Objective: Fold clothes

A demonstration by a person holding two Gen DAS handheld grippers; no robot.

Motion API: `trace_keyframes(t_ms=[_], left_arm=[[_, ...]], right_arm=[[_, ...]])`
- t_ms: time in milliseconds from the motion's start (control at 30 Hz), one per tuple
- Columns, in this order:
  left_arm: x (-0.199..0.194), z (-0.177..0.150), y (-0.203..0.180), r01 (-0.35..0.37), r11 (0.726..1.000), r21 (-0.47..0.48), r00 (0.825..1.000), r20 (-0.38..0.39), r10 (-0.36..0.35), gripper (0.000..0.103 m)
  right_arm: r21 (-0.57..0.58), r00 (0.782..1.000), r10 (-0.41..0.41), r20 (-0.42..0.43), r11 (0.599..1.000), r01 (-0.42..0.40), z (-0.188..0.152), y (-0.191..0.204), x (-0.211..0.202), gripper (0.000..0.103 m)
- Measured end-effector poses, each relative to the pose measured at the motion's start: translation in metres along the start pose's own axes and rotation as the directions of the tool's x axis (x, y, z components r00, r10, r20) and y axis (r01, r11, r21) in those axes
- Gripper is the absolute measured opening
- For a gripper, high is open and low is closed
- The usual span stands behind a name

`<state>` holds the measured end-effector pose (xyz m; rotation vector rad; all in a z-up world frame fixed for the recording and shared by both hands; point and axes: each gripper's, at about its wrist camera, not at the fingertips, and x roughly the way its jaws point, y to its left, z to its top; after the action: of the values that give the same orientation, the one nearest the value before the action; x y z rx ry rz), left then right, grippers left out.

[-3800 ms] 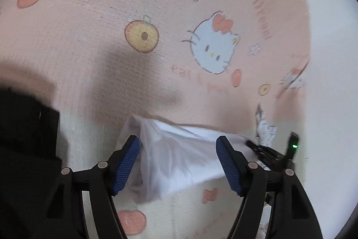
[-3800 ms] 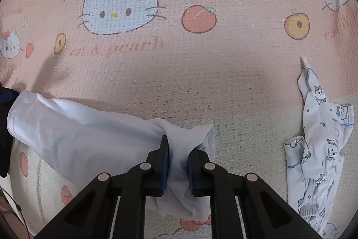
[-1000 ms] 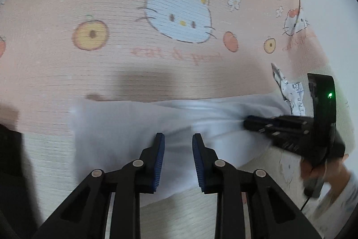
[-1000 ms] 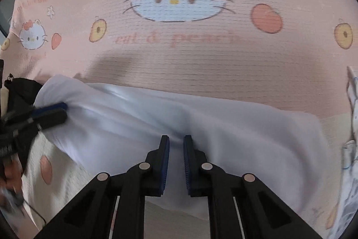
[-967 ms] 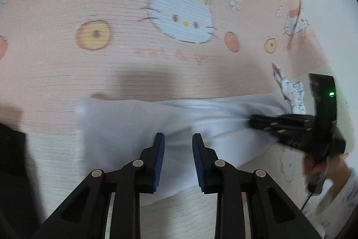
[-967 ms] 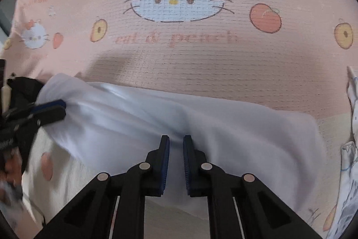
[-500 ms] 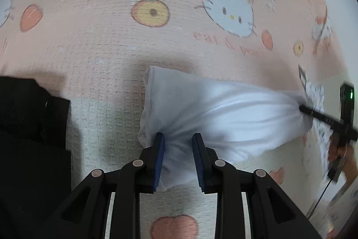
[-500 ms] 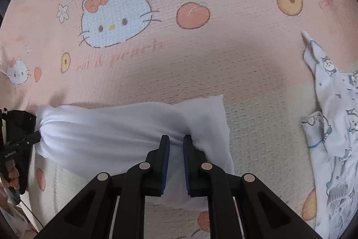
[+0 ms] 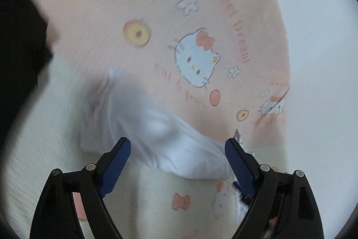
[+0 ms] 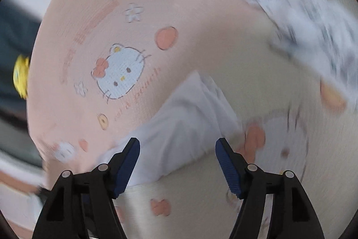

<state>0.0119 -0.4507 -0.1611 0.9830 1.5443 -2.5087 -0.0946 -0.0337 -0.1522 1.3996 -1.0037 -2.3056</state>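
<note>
A soft, matt white cloth garment [image 9: 156,133] is lying on a waffle-textured woven blanket [image 9: 156,3]; ribbed blue pads [image 9: 116,165] are lining matt black plastic fingers.

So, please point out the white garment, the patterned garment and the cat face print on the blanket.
white garment [image 10: 190,118], right wrist view, middle of the folded cloth.
patterned garment [image 10: 308,21], right wrist view, middle of the blurred printed cloth.
cat face print [image 9: 195,59], left wrist view, centre of the face.

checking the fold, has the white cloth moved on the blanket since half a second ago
Yes. In the left wrist view the white cloth lay level across the blanket; now it runs slanted below the cat print, released between opening fingers.
</note>
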Motion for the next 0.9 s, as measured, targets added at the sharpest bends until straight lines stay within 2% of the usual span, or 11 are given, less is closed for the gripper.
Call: trace_keyframes(t_ms=[167, 267, 400, 467, 600, 767, 900], left_arm=[[0.017, -0.016, 0.018, 0.035, 0.991, -0.129, 0.999, -0.025, -0.039, 0.086], [0.025, -0.025, 0.029, 0.042, 0.976, -0.212, 0.999, -0.023, -0.048, 0.086], [0.035, -0.032, 0.042, 0.025, 0.955, -0.295, 1.0, -0.011, -0.029, 0.086], [0.04, -0.033, 0.044, 0.021, 0.952, -0.305, 1.0, 0.01, -0.019, 0.086], [0.048, -0.027, 0.04, 0.044, 0.954, -0.296, 0.998, 0.065, -0.026, 0.086], [0.064, -0.018, 0.031, 0.026, 0.966, -0.258, 0.991, 0.133, 0.009, 0.088], [0.07, -0.02, 0.023, -0.006, 0.966, -0.257, 0.982, 0.183, 0.055, 0.103]], right_arm=[[0.14, 1.0, 0.025, -0.008, 0.99, -0.023, -0.016, -0.028, 0.007, 0.071], [0.219, 0.999, 0.052, 0.001, 0.974, -0.051, -0.021, -0.04, 0.015, 0.073], [0.248, 0.999, 0.042, 0.011, 0.968, -0.044, -0.021, -0.044, 0.024, 0.078], [0.245, 0.998, 0.052, 0.025, 0.968, -0.056, -0.016, -0.04, 0.025, 0.08], [0.251, 0.996, 0.081, 0.04, 0.964, -0.088, -0.005, -0.036, 0.033, 0.09], [0.28, 0.988, 0.132, 0.082, 0.948, -0.15, 0.011, -0.036, 0.045, 0.095], [0.281, 0.988, 0.124, 0.094, 0.948, -0.146, 0.022, -0.03, 0.051, 0.101]])
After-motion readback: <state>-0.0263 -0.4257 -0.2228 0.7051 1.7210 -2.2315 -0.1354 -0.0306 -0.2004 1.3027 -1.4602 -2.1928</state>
